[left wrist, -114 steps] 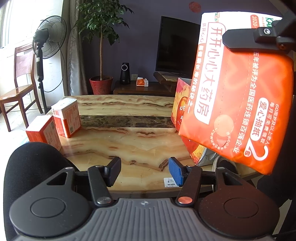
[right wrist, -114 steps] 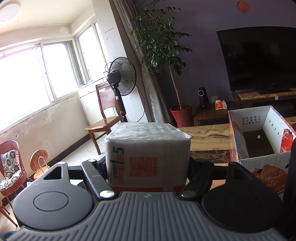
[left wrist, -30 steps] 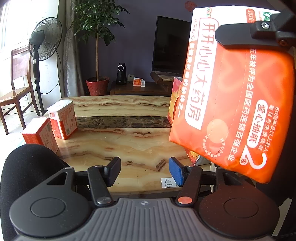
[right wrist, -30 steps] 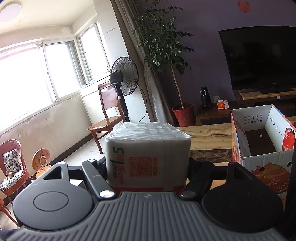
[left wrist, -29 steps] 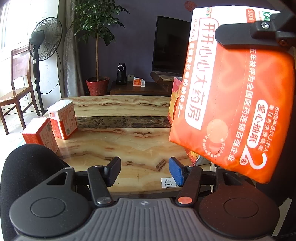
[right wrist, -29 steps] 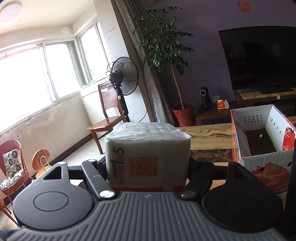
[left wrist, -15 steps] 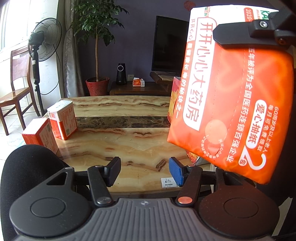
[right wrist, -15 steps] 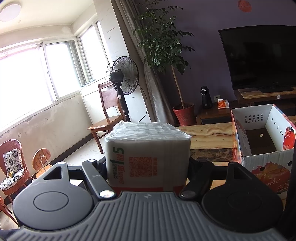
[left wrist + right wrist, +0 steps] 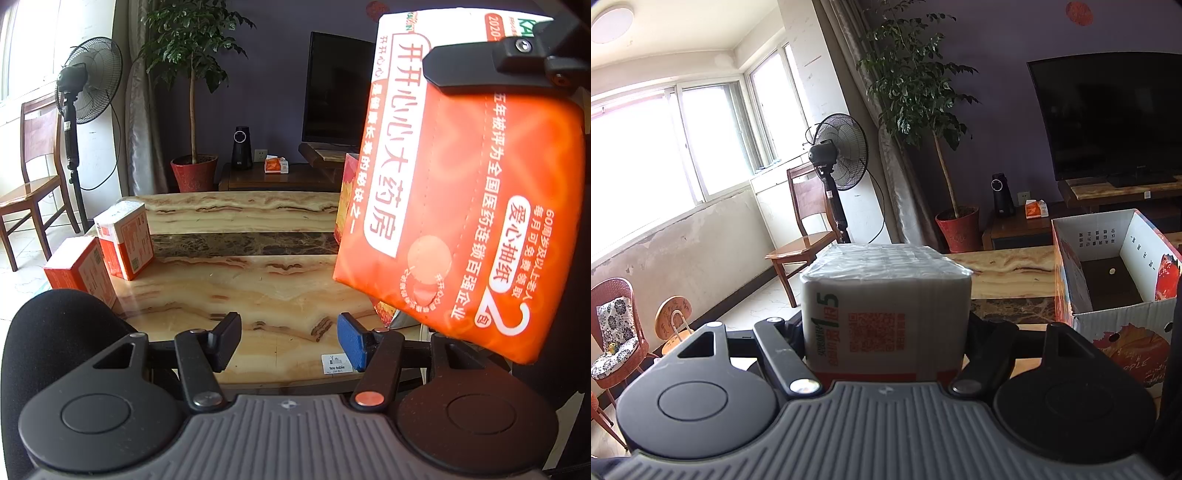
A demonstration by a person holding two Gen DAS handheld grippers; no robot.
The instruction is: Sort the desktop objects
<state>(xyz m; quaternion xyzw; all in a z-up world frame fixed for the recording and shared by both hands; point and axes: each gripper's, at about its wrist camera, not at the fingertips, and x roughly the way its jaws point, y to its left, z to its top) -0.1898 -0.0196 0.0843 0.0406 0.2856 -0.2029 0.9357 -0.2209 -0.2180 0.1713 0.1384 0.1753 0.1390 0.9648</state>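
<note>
My right gripper (image 9: 886, 325) is shut on an orange tissue pack (image 9: 886, 295); in the left wrist view the same pack (image 9: 461, 206) hangs high at the right with a right finger (image 9: 491, 66) across its top. My left gripper (image 9: 288, 343) is open and empty above the marble table's (image 9: 240, 280) near edge. Two more orange tissue packs stand at the table's left edge, one nearer (image 9: 79, 271) and one behind it (image 9: 123, 240). An open cardboard box (image 9: 1108, 280) stands on the table, right of the held pack.
A fan (image 9: 86, 96), a wooden chair (image 9: 29, 184) and a potted plant (image 9: 194, 110) stand beyond the table's left and far sides. A TV (image 9: 340, 107) sits on a stand at the back. A black rounded object (image 9: 55, 332) fills the lower left.
The held tissue pack has drifted slightly left in the left wrist view. The box has shifted a little right in the right wrist view. Both grippers keep their states.
</note>
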